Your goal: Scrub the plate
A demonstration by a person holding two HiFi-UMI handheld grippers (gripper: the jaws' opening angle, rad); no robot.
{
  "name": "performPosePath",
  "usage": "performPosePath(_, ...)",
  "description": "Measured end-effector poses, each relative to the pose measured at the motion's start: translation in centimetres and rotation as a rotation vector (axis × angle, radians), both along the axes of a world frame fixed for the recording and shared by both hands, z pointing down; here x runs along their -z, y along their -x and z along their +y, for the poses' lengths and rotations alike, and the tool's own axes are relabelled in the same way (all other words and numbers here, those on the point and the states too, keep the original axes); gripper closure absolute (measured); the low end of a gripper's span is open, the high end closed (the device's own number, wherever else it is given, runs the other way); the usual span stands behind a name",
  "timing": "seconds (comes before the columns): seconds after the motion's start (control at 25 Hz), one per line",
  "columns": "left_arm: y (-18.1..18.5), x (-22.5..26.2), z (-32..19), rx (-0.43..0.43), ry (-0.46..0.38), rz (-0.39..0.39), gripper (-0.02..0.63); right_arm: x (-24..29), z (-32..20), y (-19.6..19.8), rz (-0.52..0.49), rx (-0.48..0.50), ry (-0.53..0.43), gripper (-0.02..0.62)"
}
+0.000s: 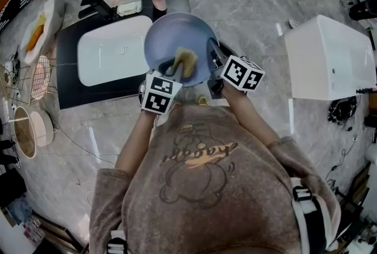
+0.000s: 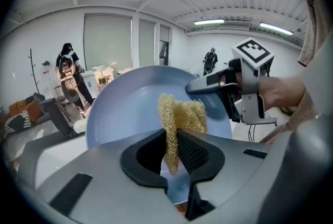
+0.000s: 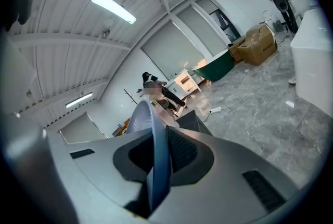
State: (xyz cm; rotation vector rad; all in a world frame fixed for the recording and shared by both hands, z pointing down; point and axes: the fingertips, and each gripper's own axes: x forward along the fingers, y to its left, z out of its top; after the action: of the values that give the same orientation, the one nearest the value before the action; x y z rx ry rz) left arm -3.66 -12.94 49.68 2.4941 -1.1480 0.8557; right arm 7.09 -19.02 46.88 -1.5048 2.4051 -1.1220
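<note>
The right gripper (image 1: 213,51) is clamping the blue plate (image 1: 174,38) by its rim at 3 o'clock, just right of the sink (image 1: 112,61). The left gripper (image 1: 172,68) is pinching the yellow scrub pad (image 1: 187,62) against the plate's face. Advisable: pressing the pad flat, gripping the rim firmly

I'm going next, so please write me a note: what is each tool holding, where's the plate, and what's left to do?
Right tool: shut on the rim of the blue plate, which is held up tilted in front of the person, near the white sink.
Left tool: shut on the yellow sponge, which is against the plate's face.
Done: plate and sponge are picked up and brought together.
Left: scrub the plate. How clean it already is can't be told.
</note>
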Motion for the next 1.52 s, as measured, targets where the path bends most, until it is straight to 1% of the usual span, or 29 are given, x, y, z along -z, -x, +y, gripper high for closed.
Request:
performPosePath(0.12,0.6,0.6,-0.3,0.04,0.0,0.052,0.541,-1.8,-0.1,-0.2,0.0,0.004,0.043,0.558)
performPosePath(0.32,1.9,1.4,-0.7,0.091,-0.01,0.077,0.541,-4.7,-0.6,0.1,0.033,0.029,0.099,0.558)
performPosePath(0.4,2.4,1.3,-0.7,0.108,-0.006,0.079,0.541,-6.1,-0.9,0.4,0.034,0.034,0.132,0.56)
performPosePath(0.72,4.9,1.1,-0.4,0.176,-0.001,0.072,0.541,-11.8,-2.5,1.7,-0.022,0.038,0.272,0.563)
performPosePath(0.84,5.7,1.1,-0.2,0.198,0.0,0.07,0.542,-13.6,-3.0,1.8,-0.017,0.031,0.309,0.563)
performPosePath(1.12,7.7,0.8,0.1,0.254,0.008,0.075,0.541,-15.8,-3.8,2.6,0.027,0.046,0.337,0.565)
performPosePath(1.32,8.3,0.5,0.0,0.262,0.015,0.077,0.543,-16.3,-4.3,2.9,0.055,0.058,0.33,0.564)
performPosePath(1.4,8.4,0.7,-0.1,0.266,0.014,0.081,0.541,-16.5,-4.4,2.9,0.092,0.066,0.324,0.562)
performPosePath(1.52,8.5,0.8,-0.2,0.269,0.012,0.084,0.542,-16.8,-4.5,2.8,0.182,0.089,0.313,0.551)
